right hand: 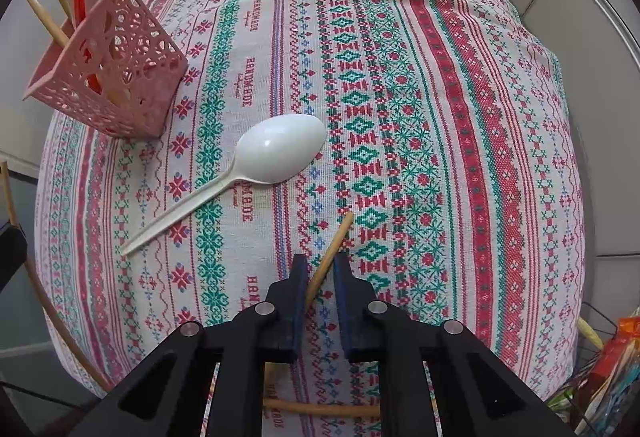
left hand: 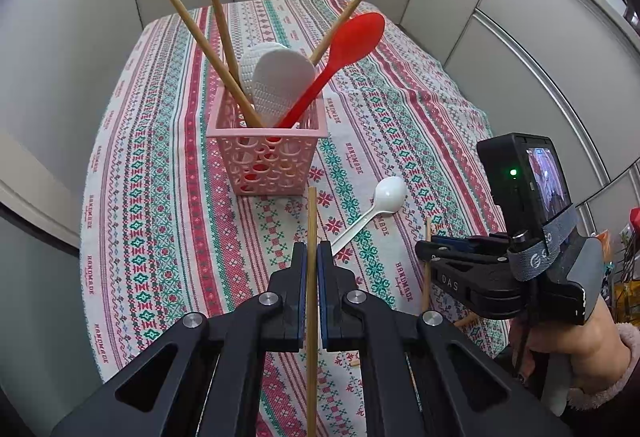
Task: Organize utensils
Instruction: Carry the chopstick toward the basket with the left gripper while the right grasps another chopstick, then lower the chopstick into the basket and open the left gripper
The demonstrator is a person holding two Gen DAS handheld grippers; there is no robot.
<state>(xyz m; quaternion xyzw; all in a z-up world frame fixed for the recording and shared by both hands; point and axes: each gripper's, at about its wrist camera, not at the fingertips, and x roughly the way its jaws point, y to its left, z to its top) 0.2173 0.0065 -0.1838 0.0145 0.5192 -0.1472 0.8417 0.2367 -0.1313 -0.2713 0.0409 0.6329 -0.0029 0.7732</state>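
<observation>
A pink perforated basket (left hand: 266,153) (right hand: 120,77) stands on the patterned tablecloth and holds three wooden chopsticks, a white rice paddle (left hand: 280,81) and a red spoon (left hand: 340,53). My left gripper (left hand: 312,261) is shut on a wooden chopstick (left hand: 311,221) that points up just in front of the basket. My right gripper (right hand: 322,269) (left hand: 428,251) is shut on another wooden chopstick (right hand: 334,245), tilted, above the cloth. A white plastic spoon (right hand: 256,165) (left hand: 376,209) lies on the cloth between the basket and the right gripper.
The tablecloth (right hand: 440,117) covers a table set against grey cabinet walls (left hand: 540,49). Another wooden chopstick (right hand: 320,409) lies on the cloth under the right gripper. Packets and a wire rack (right hand: 608,369) sit off the table's right edge.
</observation>
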